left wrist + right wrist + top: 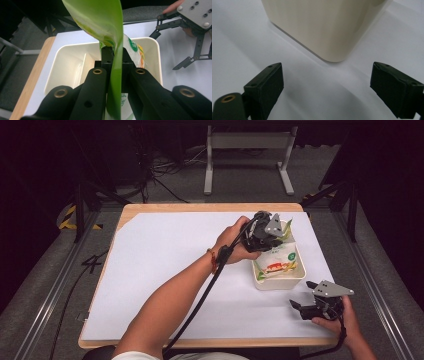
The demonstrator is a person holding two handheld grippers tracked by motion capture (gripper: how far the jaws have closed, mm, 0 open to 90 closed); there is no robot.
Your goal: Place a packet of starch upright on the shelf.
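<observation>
Left gripper (266, 236) clamped on a green packet (110, 30) over a cream tub (295, 281); right gripper (306, 307) wide open, holding nothing.

In the left gripper view the black jaws are pinched tight on a thin green edge of the packet, which rises and curls above them; the rest of the packet, white with green and red print, lies inside the tub (75, 47) just ahead. In the high view the left hand (234, 240) reaches across to the tub's far end, and the packet (277, 262) sits in it. The right gripper rests low on the white sheet (165, 270) near the table's front edge, just beside the tub's near right corner but apart from it; in the right gripper view its jaws stand far apart with the tub's corner (329, 30) between and beyond them. The right hand (345, 322) grips it from below. The sheet covers most of the wooden table (150, 208).
</observation>
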